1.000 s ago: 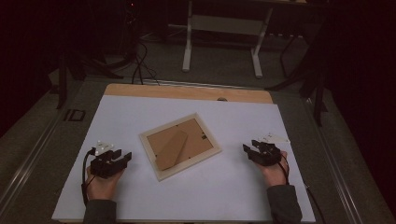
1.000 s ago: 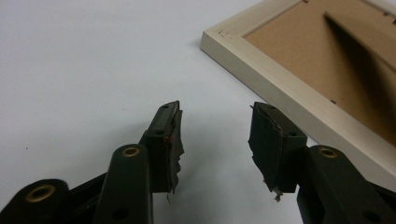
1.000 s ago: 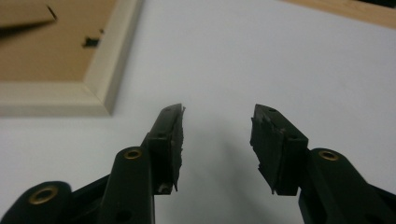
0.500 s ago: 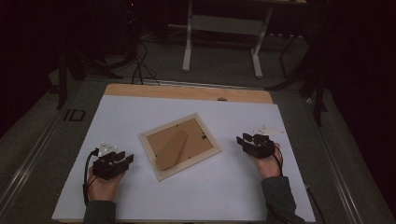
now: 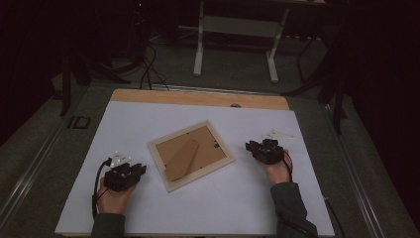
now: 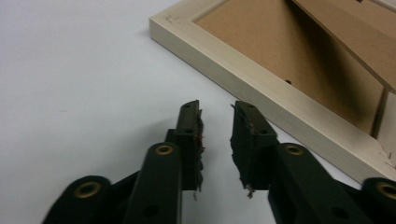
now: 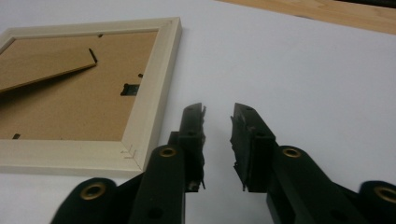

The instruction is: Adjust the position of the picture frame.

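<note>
A: Pale wooden picture frame (image 5: 191,153), face-down, brown backboard up, lies between left gripper (image 5: 140,170) and right gripper (image 5: 251,147) on the white table sheet (image 5: 148,119); touching neither

B: Jaws of both have just been closing, now narrow, nothing between. Brown cardboard stand flap (image 5: 182,159) on the backboard. Bare sheet ahead of each

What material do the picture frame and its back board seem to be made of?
The picture frame looks like pale, unpainted wood with a matte finish; mitred corner joints show. Its back board seems to be brown pressed fibreboard or cardboard, dull and even, without grain.
</note>
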The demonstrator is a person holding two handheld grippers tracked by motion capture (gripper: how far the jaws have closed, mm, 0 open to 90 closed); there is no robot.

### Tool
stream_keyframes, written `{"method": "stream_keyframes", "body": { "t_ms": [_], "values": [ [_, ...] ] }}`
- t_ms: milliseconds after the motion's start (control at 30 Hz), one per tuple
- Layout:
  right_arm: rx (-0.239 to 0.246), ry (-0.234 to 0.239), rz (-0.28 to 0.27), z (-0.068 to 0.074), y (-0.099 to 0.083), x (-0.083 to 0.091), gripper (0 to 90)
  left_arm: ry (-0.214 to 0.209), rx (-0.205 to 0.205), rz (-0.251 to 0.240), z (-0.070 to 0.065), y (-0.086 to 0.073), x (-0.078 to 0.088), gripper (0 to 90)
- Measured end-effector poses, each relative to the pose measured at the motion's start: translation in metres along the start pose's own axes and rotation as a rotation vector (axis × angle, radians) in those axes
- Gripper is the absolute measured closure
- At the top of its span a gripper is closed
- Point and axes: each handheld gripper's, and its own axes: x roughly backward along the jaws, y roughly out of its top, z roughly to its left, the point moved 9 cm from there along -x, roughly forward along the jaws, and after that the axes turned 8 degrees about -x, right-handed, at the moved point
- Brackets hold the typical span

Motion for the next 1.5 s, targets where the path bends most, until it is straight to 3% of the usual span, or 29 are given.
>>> {"method": "stream_keyframes", "body": {
  "t_ms": [100,133,200,767,933,1500],
  "values": [
    [-0.003,0.004,0.007,0.002,0.0,-0.003,79.1,0.004,-0.012,0.007,-0.002,0.0,-0.001,81.9],
    [-0.003,0.016,0.012,0.005,0.0,-0.005,84.9,0.003,-0.025,0.005,-0.004,0.001,-0.002,89.4],
    [0.012,0.01,0.02,0.007,0.0,-0.008,89.6,0.002,-0.03,0.003,-0.006,0.002,-0.002,90.0],
    [0.048,0.03,0.083,0.027,-0.002,-0.03,89.9,-0.019,-0.054,0.014,-0.022,0.004,-0.012,90.0],
    [0.048,0.035,0.099,0.028,-0.006,-0.035,89.8,-0.03,-0.042,0.019,-0.024,0.004,-0.016,90.0],
    [0.054,0.057,0.114,0.038,-0.013,-0.045,89.8,-0.013,-0.056,0.024,-0.025,0.003,-0.019,90.0]
  ]
}}
